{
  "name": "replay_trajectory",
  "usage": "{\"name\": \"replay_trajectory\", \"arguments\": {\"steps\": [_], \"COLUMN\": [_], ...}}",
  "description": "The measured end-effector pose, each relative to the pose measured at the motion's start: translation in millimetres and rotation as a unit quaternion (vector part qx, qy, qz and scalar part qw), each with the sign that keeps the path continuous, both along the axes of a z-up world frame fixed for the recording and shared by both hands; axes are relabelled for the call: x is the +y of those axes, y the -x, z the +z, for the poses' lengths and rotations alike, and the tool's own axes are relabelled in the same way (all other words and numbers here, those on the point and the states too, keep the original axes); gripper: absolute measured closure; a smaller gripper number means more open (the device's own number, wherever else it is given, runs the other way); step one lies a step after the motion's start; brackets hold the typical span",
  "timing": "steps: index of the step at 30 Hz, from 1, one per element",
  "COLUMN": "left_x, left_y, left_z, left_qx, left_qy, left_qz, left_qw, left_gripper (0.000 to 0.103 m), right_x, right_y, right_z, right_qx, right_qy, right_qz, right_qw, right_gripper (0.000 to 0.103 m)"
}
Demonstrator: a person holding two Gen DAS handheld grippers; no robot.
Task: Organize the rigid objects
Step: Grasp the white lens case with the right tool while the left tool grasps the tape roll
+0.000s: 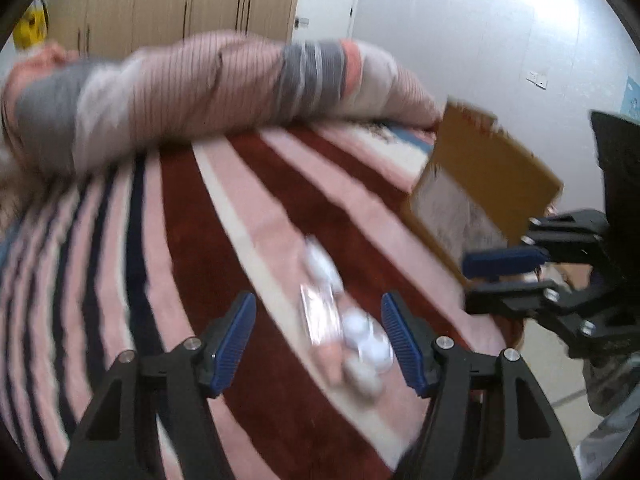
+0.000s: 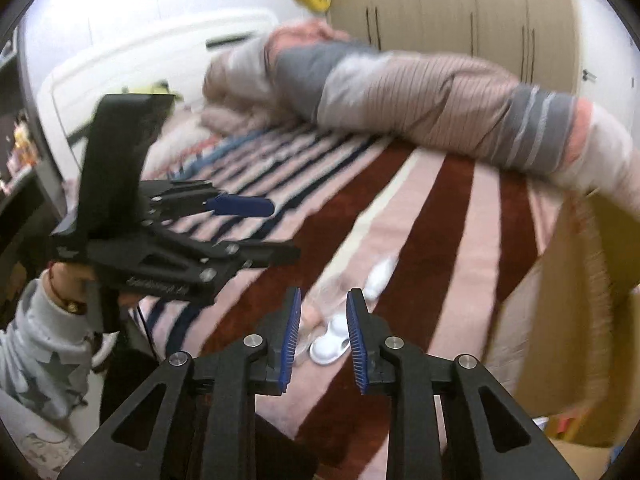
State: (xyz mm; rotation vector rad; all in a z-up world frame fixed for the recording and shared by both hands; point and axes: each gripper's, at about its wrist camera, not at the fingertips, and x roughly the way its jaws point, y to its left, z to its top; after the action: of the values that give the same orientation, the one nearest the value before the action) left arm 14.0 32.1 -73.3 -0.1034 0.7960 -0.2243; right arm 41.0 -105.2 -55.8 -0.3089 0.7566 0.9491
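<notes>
Small white rounded plastic pieces (image 1: pixel 366 342) and a clear plastic packet (image 1: pixel 318 314) lie on a bed with a striped pink, maroon and white blanket (image 1: pixel 224 208). My left gripper (image 1: pixel 318 344) is open and empty, its blue pads either side of them just above the blanket. My right gripper (image 2: pixel 323 340) is open and empty above the same white pieces (image 2: pixel 330 346); another white piece (image 2: pixel 380 274) lies farther on. The right gripper also shows at the right edge of the left wrist view (image 1: pixel 500 280), and the left gripper shows in the right wrist view (image 2: pixel 256 228). Both views are blurred.
A rolled striped quilt (image 1: pixel 208 92) lies across the far side of the bed. An open cardboard box (image 1: pixel 480 184) stands at the bed's right edge, also in the right wrist view (image 2: pixel 568 312). Wooden wardrobes (image 2: pixel 460 12) line the wall behind.
</notes>
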Motion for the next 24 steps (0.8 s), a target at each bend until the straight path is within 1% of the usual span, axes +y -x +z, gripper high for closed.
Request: {"name": "replay_trajectory", "arguments": {"steps": [3, 5, 7, 10, 13, 14, 16, 18, 20, 21, 24], "left_x": [-2, -5, -9, -13, -1, 3, 12, 18, 20, 19, 8], "left_y": [4, 4, 2, 1, 4, 7, 10, 14, 16, 18, 22], "left_z": [-34, -48, -60, -68, -69, -69, -71, -74, -74, -73, -70], "left_qx": [0.033, 0.044, 0.054, 0.060, 0.059, 0.058, 0.064, 0.066, 0.065, 0.064, 0.058], "left_qy": [0.046, 0.073, 0.088, 0.069, 0.067, 0.058, 0.038, 0.046, 0.066, 0.073, 0.089], "left_qz": [-0.017, -0.025, -0.029, -0.025, -0.012, -0.002, 0.016, 0.018, 0.015, 0.011, -0.011], "left_qw": [0.9982, 0.9960, 0.9943, 0.9955, 0.9959, 0.9966, 0.9971, 0.9966, 0.9956, 0.9952, 0.9943], "left_gripper": [0.041, 0.043, 0.043, 0.047, 0.047, 0.048, 0.054, 0.054, 0.054, 0.054, 0.054], "right_x": [14, 17, 21, 24, 24, 23, 24, 26, 30, 34, 46], "right_y": [-7, -12, -19, -28, -30, -31, -33, -34, -33, -32, -32], "right_z": [-36, -53, -72, -87, -93, -93, -95, -95, -96, -98, -105], "right_qx": [0.031, 0.041, 0.049, 0.063, 0.062, 0.060, 0.059, 0.064, 0.074, 0.073, 0.060], "right_qy": [0.037, 0.057, 0.081, 0.094, 0.101, 0.101, 0.101, 0.094, 0.086, 0.090, 0.111], "right_qz": [-0.003, -0.011, -0.022, -0.028, -0.034, -0.037, -0.042, -0.041, -0.031, -0.026, -0.026], "right_qw": [0.999, 0.997, 0.995, 0.993, 0.992, 0.992, 0.992, 0.993, 0.993, 0.993, 0.992], "right_gripper": [0.082, 0.079, 0.078, 0.077, 0.076, 0.072, 0.067, 0.060, 0.055, 0.053, 0.053]}}
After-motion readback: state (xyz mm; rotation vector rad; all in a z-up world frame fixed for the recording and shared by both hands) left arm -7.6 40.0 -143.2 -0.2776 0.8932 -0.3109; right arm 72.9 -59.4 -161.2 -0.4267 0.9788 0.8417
